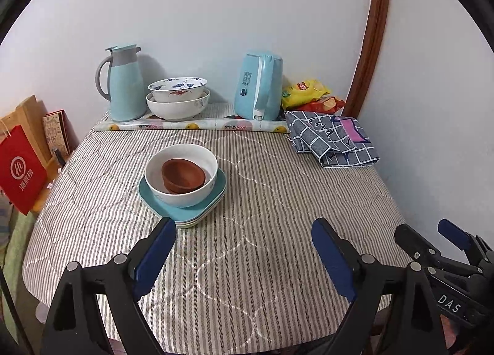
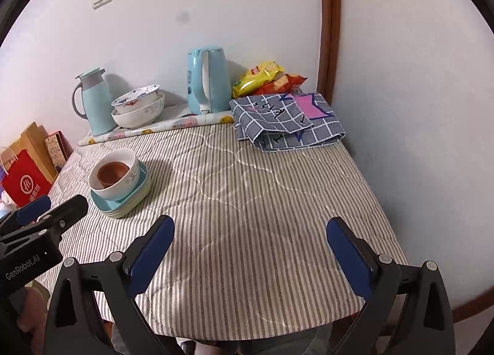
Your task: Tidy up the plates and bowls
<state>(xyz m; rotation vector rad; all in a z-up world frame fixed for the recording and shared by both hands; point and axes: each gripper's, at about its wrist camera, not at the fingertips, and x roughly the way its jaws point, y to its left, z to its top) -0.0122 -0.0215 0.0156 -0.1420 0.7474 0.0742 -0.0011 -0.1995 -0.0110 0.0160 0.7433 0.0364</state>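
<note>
A white bowl (image 1: 182,197) holding nested brown bowls (image 1: 183,176) rests on a stack of teal square plates (image 1: 216,197) at the middle left of the striped table. At the back, a blue-patterned bowl (image 1: 177,86) sits inside a larger white bowl (image 1: 177,109). My left gripper (image 1: 244,228) hovers open and empty just in front of the plate stack. My right gripper (image 2: 250,223) is open and empty over bare cloth, to the right of the stack (image 2: 105,203). Each gripper shows in the other's view: the right gripper (image 1: 423,230) and the left gripper (image 2: 63,202).
Along the back wall stand a pale blue thermos jug (image 1: 123,86), a blue kettle (image 1: 259,86) and snack bags (image 1: 305,92). A folded checked cloth (image 1: 333,139) lies at the back right. Paper bags (image 1: 18,169) lean beside the table's left edge.
</note>
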